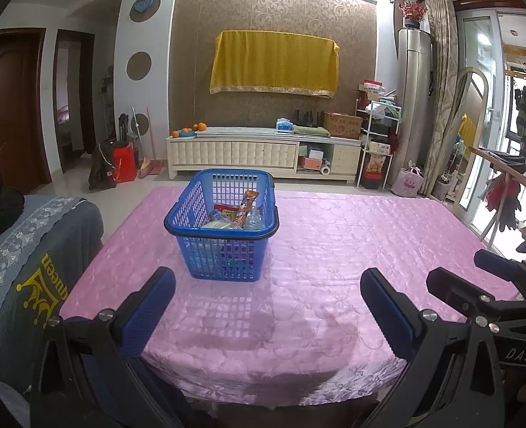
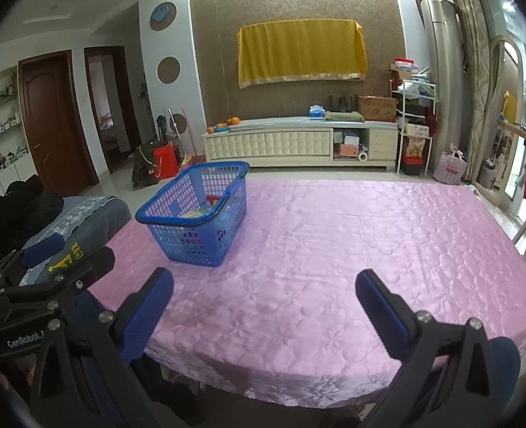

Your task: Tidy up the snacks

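Note:
A blue plastic basket (image 1: 223, 246) (image 2: 195, 239) stands on the pink tablecloth (image 1: 352, 242) (image 2: 334, 249), left of the middle. Inside lie several snack packets (image 1: 236, 214) (image 2: 206, 208), one orange wrapper leaning upright. My left gripper (image 1: 268, 294) hovers at the table's near edge, in front of the basket, open with nothing between its blue pads. My right gripper (image 2: 264, 294) is also open and holds nothing, near the front edge, right of the basket. Each gripper shows at the other view's side: the right gripper (image 1: 491, 278) and the left gripper (image 2: 60, 253).
A chair draped in grey cloth (image 1: 24, 274) (image 2: 81, 217) stands at the table's left. Beyond the table are a white TV cabinet (image 1: 263, 153), a yellow cloth on the wall (image 1: 273, 62), a shelf rack (image 1: 377, 142) and a drying rack (image 1: 505, 185) at right.

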Demonstrator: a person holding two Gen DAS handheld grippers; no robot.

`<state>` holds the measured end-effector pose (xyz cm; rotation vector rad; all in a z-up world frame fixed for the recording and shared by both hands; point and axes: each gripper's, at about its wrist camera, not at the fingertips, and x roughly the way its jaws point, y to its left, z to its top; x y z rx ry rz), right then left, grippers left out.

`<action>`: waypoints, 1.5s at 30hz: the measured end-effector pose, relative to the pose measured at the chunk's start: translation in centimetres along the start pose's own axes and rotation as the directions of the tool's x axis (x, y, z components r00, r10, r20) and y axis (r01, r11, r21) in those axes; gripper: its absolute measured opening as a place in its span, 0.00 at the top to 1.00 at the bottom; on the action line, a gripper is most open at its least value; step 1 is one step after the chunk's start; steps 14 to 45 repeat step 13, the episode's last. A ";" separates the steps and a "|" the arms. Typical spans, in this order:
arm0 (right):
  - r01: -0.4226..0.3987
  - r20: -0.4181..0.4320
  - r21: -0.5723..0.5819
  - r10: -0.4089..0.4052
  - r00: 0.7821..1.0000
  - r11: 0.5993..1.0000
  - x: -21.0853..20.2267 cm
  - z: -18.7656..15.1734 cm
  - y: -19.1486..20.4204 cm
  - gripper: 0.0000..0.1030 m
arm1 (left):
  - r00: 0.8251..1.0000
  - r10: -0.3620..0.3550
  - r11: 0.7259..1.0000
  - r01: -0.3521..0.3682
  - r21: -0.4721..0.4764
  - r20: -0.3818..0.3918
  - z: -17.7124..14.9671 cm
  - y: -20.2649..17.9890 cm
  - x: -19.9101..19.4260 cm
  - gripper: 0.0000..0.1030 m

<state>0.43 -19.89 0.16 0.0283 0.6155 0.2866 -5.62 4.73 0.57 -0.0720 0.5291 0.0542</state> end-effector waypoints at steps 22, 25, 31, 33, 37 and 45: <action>-0.002 0.007 -0.003 0.002 1.000 1.000 -0.5 -0.1 0.1 0.00 | 1.000 -0.002 1.000 0.002 0.000 0.000 0.0 0.0 -0.4 0.00; -0.002 0.007 -0.003 0.002 1.000 1.000 -0.5 -0.1 0.1 0.00 | 1.000 -0.002 1.000 0.002 0.000 0.000 0.0 0.0 -0.4 0.00; -0.002 0.007 -0.003 0.002 1.000 1.000 -0.5 -0.1 0.1 0.00 | 1.000 -0.002 1.000 0.002 0.000 0.000 0.0 0.0 -0.4 0.00; -0.002 0.007 -0.003 0.002 1.000 1.000 -0.5 -0.1 0.1 0.00 | 1.000 -0.002 1.000 0.002 0.000 0.000 0.0 0.0 -0.4 0.00; -0.002 0.007 -0.003 0.002 1.000 1.000 -0.5 -0.1 0.1 0.00 | 1.000 -0.002 1.000 0.002 0.000 0.000 0.0 0.0 -0.4 0.00; -0.002 0.007 -0.003 0.002 1.000 1.000 -0.5 -0.1 0.1 0.00 | 1.000 -0.002 1.000 0.002 0.000 0.000 0.0 0.0 -0.4 0.00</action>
